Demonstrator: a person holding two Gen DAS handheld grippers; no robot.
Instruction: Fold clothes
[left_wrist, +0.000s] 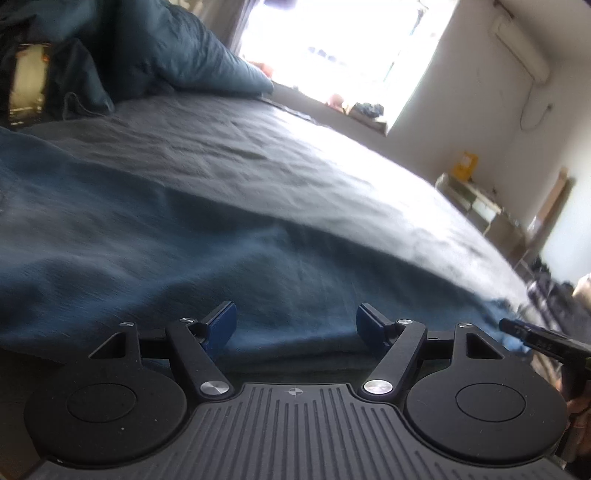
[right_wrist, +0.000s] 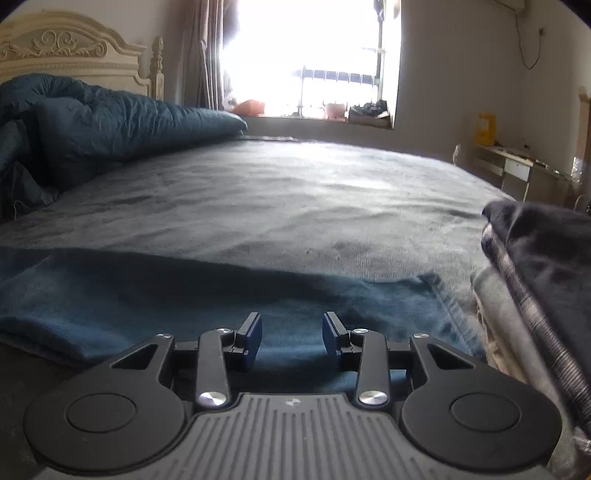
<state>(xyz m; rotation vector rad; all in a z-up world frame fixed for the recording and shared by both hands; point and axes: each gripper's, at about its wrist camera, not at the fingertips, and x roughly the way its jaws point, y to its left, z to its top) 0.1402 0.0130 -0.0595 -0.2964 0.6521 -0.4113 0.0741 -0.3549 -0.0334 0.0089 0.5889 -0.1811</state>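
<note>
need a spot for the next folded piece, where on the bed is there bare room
The widest bare patch is the middle of the grey sheet, bordered by the rumpled duvet toward the headboard, the windowsill beyond, and the blue garment in front. It is crowded at the right edge, where the stack of folded clothes sits beside the garment.

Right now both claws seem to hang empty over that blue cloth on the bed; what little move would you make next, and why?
Probably ease the right gripper down to pinch the blue garment's near edge. Its jaws are open with nothing between them, and the cloth lies flat beneath. The left gripper is open and empty too.
</note>
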